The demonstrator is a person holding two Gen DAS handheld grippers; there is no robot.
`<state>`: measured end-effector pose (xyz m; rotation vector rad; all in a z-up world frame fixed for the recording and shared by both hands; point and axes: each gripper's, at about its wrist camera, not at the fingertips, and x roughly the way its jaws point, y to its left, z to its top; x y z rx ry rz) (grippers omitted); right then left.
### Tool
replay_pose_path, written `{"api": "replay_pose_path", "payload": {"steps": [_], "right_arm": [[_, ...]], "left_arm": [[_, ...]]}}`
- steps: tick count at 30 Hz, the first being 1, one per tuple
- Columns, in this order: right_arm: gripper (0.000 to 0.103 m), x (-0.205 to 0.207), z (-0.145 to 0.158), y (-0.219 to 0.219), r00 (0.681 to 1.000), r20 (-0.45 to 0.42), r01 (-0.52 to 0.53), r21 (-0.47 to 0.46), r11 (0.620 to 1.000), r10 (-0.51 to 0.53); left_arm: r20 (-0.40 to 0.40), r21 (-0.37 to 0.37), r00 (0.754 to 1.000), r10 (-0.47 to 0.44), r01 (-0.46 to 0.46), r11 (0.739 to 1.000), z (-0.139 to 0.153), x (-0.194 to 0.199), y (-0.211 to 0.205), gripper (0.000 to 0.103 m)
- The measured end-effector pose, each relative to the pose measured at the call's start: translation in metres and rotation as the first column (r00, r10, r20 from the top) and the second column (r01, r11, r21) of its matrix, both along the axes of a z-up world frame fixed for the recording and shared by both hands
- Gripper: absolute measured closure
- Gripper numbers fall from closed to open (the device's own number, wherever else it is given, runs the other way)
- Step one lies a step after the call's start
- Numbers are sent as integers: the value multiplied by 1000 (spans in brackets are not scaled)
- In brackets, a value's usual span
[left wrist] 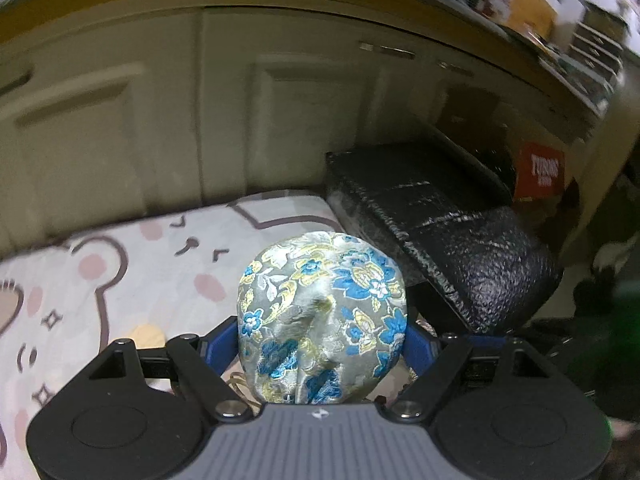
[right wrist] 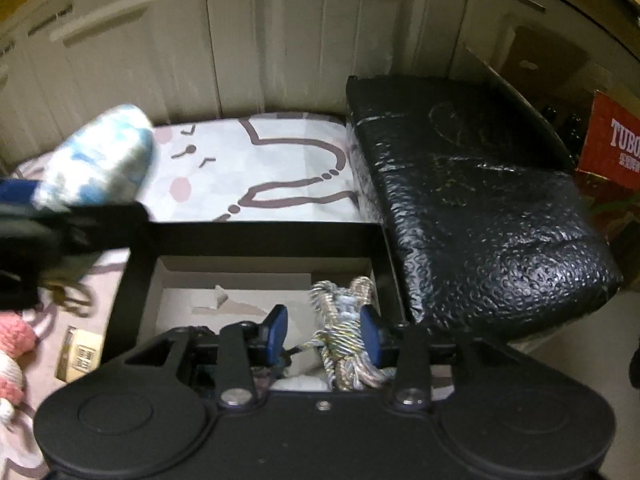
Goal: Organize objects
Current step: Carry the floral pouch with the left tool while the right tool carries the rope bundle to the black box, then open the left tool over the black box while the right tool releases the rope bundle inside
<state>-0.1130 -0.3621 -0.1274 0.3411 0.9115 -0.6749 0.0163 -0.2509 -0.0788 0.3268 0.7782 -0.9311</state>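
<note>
Left gripper [left wrist: 322,340]: its blue fingers [left wrist: 219,340] press both sides of a brocade pouch [left wrist: 322,316], silver-grey with blue and yellow flowers, holding it clear above the bear-print cloth [left wrist: 120,272]. A gold cord [left wrist: 240,390] hangs below the pouch near the gripper body.

Right gripper [right wrist: 323,332]: jaws set moderately apart, gripping nothing firmly that can be confirmed. A knotted bundle of silver and gold cord [right wrist: 344,328] lies between the fingers, against the right one; whether it is pinched cannot be told. The gripper sits over an open black box [right wrist: 256,236] with a pale cardboard lining, and the cord bundle rests in the box's right part.

In the right view the pouch appears blurred at left, raised above the cloth and beside the box. On the cloth left of the box lie a small tan carton [right wrist: 78,354] and a pink and white knitted item [right wrist: 12,356].

Right of the box stands a black bundle wrapped in bubble-textured plastic [right wrist: 480,216], touching the cloth's edge. Beyond it, a red carton [right wrist: 612,148] with white lettering. Cream cabinet doors [right wrist: 160,40] form the background.
</note>
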Motion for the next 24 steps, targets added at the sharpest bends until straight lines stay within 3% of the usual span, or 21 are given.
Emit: {"api": "replay_pose_path", "payload": {"steps": [3, 7, 12, 15, 17, 19, 21, 24], "right_arm": [[63, -10, 10, -3, 998, 54, 35, 35, 999, -37], [64, -15, 13, -3, 998, 30, 54, 32, 998, -55], [64, -24, 15, -8, 994, 35, 100, 55, 994, -102], [64, -32, 15, -16, 986, 72, 143, 122, 982, -153], [64, -33, 14, -18, 981, 93, 153, 150, 977, -168], [64, -33, 13, -17, 980, 97, 157, 159, 975, -174], [64, -33, 13, -18, 979, 101, 158, 171, 973, -177], [64, -34, 13, -18, 976, 109, 165, 185, 969, -187]], "left_arm": [[42, 16, 998, -42, 41, 999, -11, -5, -8, 20], [13, 1, 998, -54, 54, 999, -25, -1, -14, 20], [24, 85, 994, -104, 102, 991, -46, -5, -23, 20], [-2, 107, 990, -139, 138, 985, -53, -8, -25, 20], [-39, 131, 988, -150, 154, 979, -59, -9, -28, 13], [-7, 147, 988, -153, 152, 977, -60, -13, -27, 3], [19, 151, 988, -155, 150, 977, -57, -13, -25, 3], [-10, 144, 992, -128, 128, 981, -52, -8, -21, 3]]}}
